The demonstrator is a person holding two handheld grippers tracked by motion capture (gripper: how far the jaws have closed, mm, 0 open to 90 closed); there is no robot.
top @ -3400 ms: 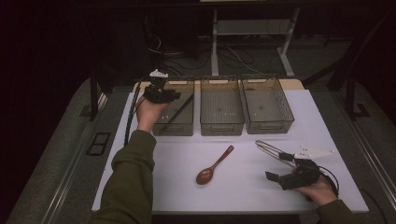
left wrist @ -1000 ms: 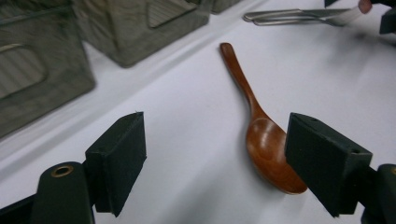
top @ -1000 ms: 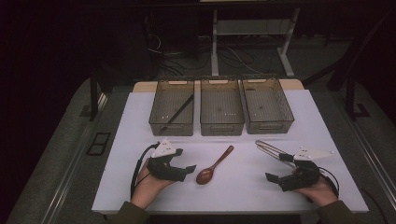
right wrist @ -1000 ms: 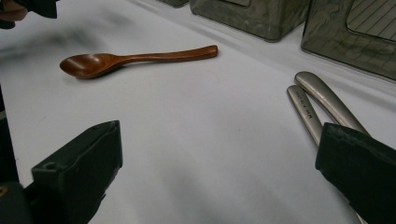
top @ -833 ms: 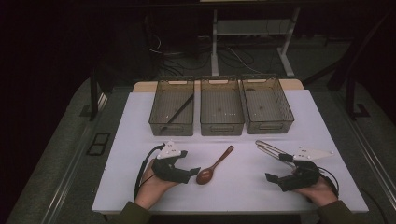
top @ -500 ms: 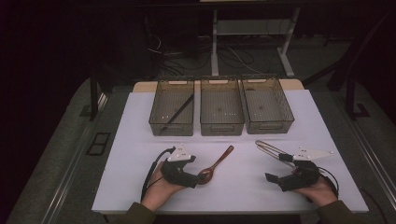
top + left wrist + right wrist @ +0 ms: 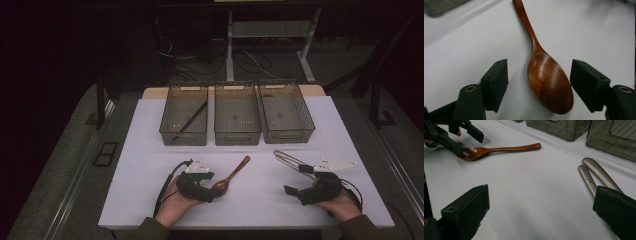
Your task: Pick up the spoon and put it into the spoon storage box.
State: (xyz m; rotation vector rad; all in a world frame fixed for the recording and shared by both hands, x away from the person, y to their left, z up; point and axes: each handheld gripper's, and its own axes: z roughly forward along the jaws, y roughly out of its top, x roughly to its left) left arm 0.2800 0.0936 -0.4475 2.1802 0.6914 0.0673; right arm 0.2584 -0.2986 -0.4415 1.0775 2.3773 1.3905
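Observation:
A brown wooden spoon (image 7: 232, 175) lies on the white table, bowl toward me and handle angled toward the bins. My left gripper (image 7: 217, 191) is open, with its jaws on either side of the spoon's bowl (image 7: 550, 85), and neither pad touches it. In the left gripper view the left gripper (image 7: 541, 81) shows a gap on both sides of the bowl. My right gripper (image 7: 296, 195) rests open near the front right edge, holding nothing. Metal tongs (image 7: 596, 177) lie just beyond its right jaw. The left gripper (image 7: 467, 142) shows far off at the spoon (image 7: 499, 150).
Three clear mesh bins stand side by side at the back: left bin (image 7: 182, 137), middle bin (image 7: 237, 137), right bin (image 7: 290, 135). A black stick (image 7: 192, 120) lies in the left bin. The metal tongs (image 7: 290, 161) lie on the white table (image 7: 140, 150), front right.
My left hand came back from the left bin to the front edge, then slid right until its open jaws straddle the spoon's bowl. The right gripper has stayed put.

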